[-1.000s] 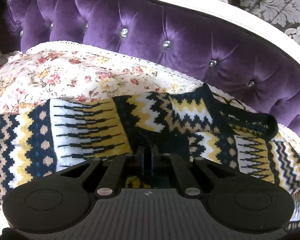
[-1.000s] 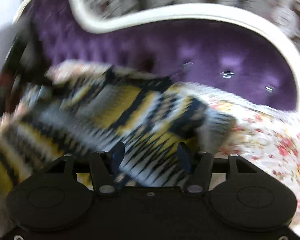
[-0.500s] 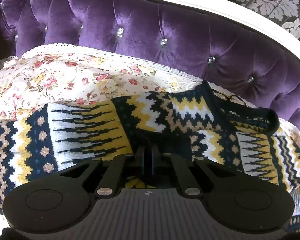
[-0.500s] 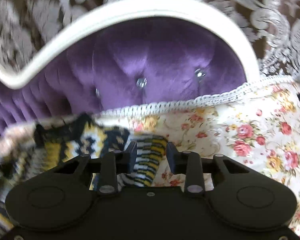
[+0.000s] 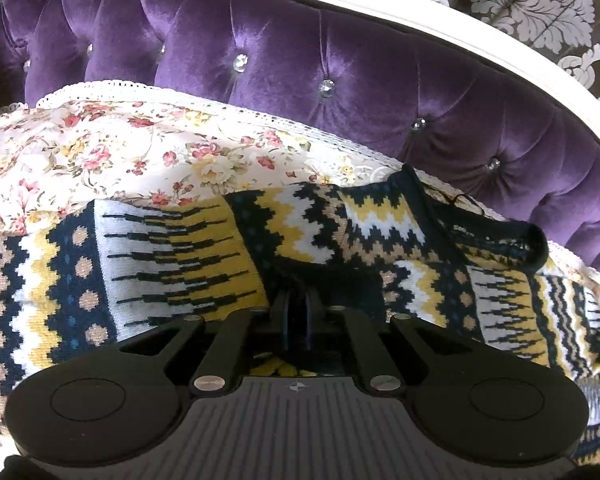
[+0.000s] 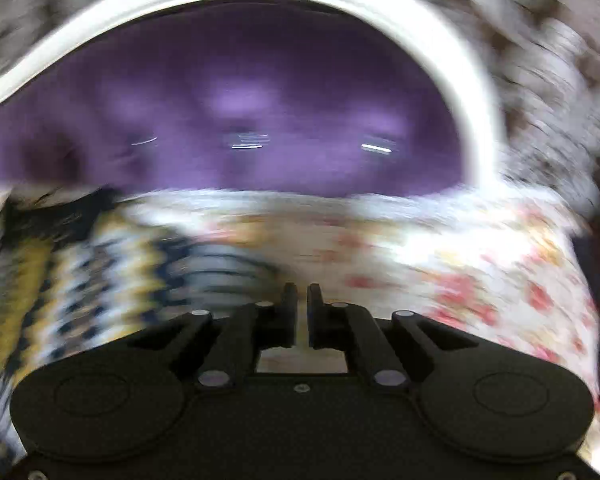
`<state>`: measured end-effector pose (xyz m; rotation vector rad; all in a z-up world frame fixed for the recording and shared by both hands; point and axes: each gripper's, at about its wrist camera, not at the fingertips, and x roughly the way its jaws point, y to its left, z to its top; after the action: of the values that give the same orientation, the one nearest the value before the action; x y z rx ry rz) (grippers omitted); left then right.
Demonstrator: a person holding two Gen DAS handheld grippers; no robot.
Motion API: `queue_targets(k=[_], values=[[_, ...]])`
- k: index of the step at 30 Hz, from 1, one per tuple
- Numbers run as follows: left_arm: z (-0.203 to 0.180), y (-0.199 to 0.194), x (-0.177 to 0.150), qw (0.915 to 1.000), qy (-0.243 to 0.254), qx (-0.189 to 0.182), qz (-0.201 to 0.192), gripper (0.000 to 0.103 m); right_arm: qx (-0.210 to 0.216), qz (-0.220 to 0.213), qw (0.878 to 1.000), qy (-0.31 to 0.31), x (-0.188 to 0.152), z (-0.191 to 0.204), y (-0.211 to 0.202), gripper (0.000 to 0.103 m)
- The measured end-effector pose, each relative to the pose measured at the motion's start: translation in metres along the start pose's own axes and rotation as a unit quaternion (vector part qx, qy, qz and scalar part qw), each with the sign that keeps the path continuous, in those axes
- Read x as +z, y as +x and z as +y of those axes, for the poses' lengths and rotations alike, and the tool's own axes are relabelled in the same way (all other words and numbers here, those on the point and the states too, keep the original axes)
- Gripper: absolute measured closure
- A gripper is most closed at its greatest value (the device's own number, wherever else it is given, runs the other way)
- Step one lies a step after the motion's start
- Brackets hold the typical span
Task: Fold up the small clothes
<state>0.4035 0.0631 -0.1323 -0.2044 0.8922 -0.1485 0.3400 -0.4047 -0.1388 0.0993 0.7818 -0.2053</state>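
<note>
Navy, yellow and white zigzag-knit garment [image 5: 228, 264] is laid across the floral lace-edged cover [image 5: 100, 152] on the purple tufted velvet sofa [image 5: 340, 80], rumpled; folding judged barely begun. Left gripper [image 5: 298, 312] is clamped on the knit. Right gripper [image 6: 302, 300] has just been closing (nothing seen between its jaws), beside the garment's edge.

- knitted sweater [image 5: 188, 248] in navy, yellow and white zigzag bands, spread flat across the floral cover
- its dark ribbed edge [image 5: 500, 236] curls up near the purple backrest
</note>
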Motion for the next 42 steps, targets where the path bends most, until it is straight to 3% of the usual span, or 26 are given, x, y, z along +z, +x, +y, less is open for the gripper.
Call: queue_targets(k=[2, 4, 8, 11, 12, 16, 19, 21, 24, 28, 32, 33, 34, 36, 42], values=[[-0.001, 0.001, 0.000, 1.0000, 0.005, 0.001, -0.001, 0.094, 0.015, -0.004, 0.999, 0.028, -0.003, -0.015, -0.006, 0.091], [-0.001, 0.001, 0.000, 1.0000, 0.006, 0.003, 0.000, 0.094, 0.071, -0.032, 0.996, 0.035, -0.007, -0.016, -0.025, 0.089], [-0.002, 0.000, 0.000, 0.9999, 0.012, 0.005, 0.002, 0.094, 0.157, -0.047, 0.986, -0.016, -0.017, 0.008, -0.047, 0.086], [-0.001, 0.000, 0.000, 0.9998, 0.017, 0.004, 0.004, 0.094, 0.140, 0.015, 0.985, -0.096, -0.039, 0.029, -0.039, 0.086], [-0.001, -0.001, 0.001, 0.9998, 0.018, 0.004, 0.005, 0.093, 0.130, 0.005, 0.984, -0.118, -0.049, 0.030, -0.041, 0.086], [-0.006, -0.007, 0.002, 0.9996, 0.024, 0.013, -0.001, 0.094, 0.118, 0.012, 0.989, -0.093, -0.047, 0.017, -0.054, 0.085], [-0.013, -0.021, 0.002, 0.9992, 0.032, 0.019, -0.013, 0.092, 0.095, -0.042, 0.989, -0.106, -0.044, 0.022, -0.077, 0.082], [-0.016, -0.033, -0.002, 0.9992, 0.030, 0.017, -0.019, 0.091, 0.107, -0.075, 0.986, -0.107, -0.039, 0.028, -0.085, 0.077], [-0.017, -0.052, -0.015, 0.9998, 0.011, 0.000, -0.019, 0.090, 0.112, -0.061, 0.986, -0.103, -0.035, 0.041, -0.071, 0.060], [-0.015, -0.073, -0.047, 0.9993, -0.016, -0.033, -0.003, 0.060, 0.099, -0.023, 0.987, -0.123, -0.057, 0.057, -0.043, 0.059], [-0.022, -0.085, -0.080, 0.9998, 0.014, -0.011, 0.007, 0.054, 0.085, -0.063, 0.988, -0.111, -0.072, 0.062, -0.047, 0.054], [-0.024, -0.087, -0.087, 0.9997, 0.024, -0.003, 0.008, 0.044, 0.084, -0.066, 0.989, -0.107, -0.072, 0.060, -0.047, 0.053], [-0.025, -0.087, -0.093, 0.9995, 0.030, 0.001, 0.009, 0.036, 0.082, -0.067, 0.989, -0.106, -0.074, 0.060, -0.047, 0.052], [-0.028, -0.086, -0.104, 0.9991, 0.040, 0.006, 0.010, 0.034, 0.070, -0.066, 0.990, -0.104, -0.072, 0.057, -0.050, 0.042], [-0.042, -0.084, -0.124, 0.9959, 0.086, 0.031, -0.002, 0.019, 0.059, -0.052, 0.991, -0.104, -0.070, 0.051, -0.058, 0.029]])
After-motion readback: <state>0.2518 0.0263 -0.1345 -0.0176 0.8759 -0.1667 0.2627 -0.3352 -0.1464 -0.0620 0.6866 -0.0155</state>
